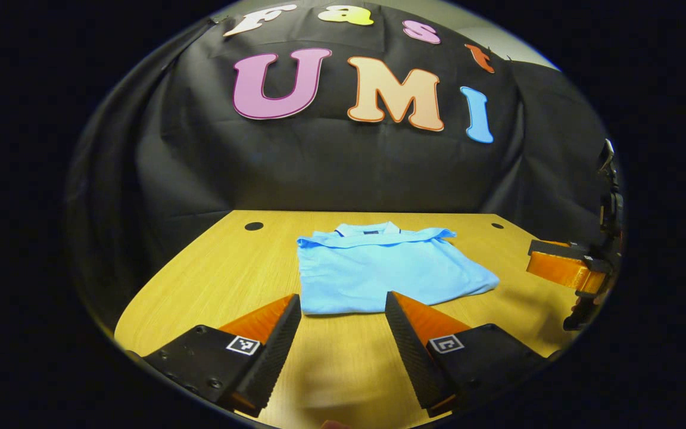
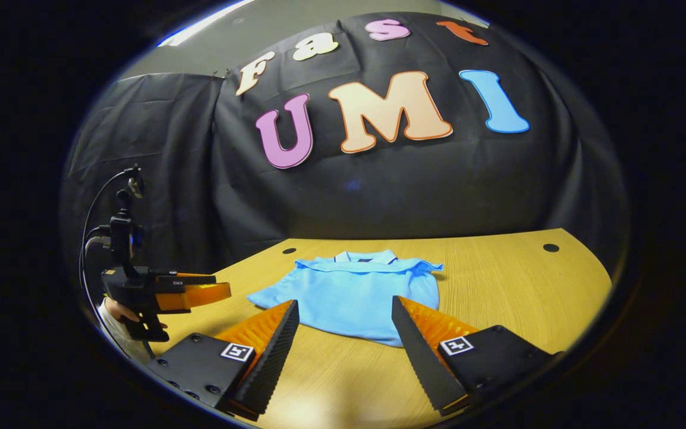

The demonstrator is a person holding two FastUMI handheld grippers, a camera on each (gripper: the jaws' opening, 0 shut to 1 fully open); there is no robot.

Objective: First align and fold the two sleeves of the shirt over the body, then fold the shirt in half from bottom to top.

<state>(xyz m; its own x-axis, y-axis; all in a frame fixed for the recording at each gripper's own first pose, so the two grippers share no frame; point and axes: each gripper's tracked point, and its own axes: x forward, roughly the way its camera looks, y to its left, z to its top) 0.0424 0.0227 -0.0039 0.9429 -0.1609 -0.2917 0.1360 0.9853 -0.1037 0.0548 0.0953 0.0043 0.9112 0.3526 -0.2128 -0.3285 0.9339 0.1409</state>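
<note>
Light-blue shirt folded on table, collar up, both tools released

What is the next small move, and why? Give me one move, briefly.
Probably lower both open grippers, left gripper and right gripper, to the near edge of the blue shirt. The shirt lies flat on the table with its collar far. No sleeve clearly sticks out, and neither gripper touches the cloth. I cannot tell whether the bottom fold is done.
</note>
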